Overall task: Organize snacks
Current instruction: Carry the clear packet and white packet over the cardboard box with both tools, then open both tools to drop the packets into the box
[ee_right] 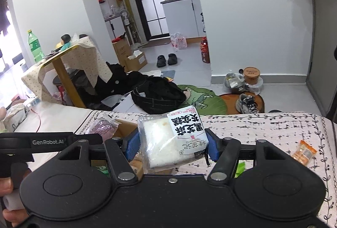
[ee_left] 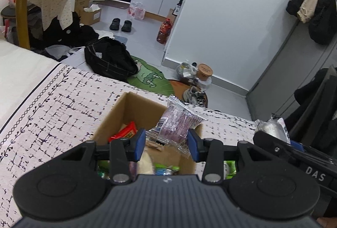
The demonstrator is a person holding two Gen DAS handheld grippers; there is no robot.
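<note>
Between my left tongs (ee_left: 166, 144), right at the bottom middle of the left view, sits a clear packet with a purple cake (ee_left: 175, 124) inside; both blue pads press its sides, so these tongs are clamped on it. Its crimped top edge sticks up toward 12 o'clock. Just beneath and behind it stands an open cardboard box (ee_left: 134, 110) on the patterned bedspread (ee_left: 52, 114), and inside the box, at about 9 o'clock from the packet, lies a red snack pack (ee_left: 124, 133); green wrappers (ee_left: 166, 169) show lower down under my fingers. At 3 o'clock my other tool pokes in, carrying a white packet seen edge-on.

My right tongs (ee_right: 171, 144) are clamped on a white rice cake packet (ee_right: 168, 139) with black lettering, held upside down to my eye, the blue pads squeezing both sides. At 9 o'clock from it the purple packet shows in my left tongs, above the box edge (ee_right: 126, 129). At 3 o'clock, well apart on the bedspread, lies a small orange snack (ee_right: 304, 152).

Farther off at 12 o'clock, past the foot of the bed, a black bag (ee_right: 158, 95) lies on the floor beside a green mat (ee_right: 208, 99), with a sneaker (ee_right: 248, 103) at 1 o'clock. Beyond them, a pair of black shoes (ee_right: 166, 60) stands near the kitchen doorway
</note>
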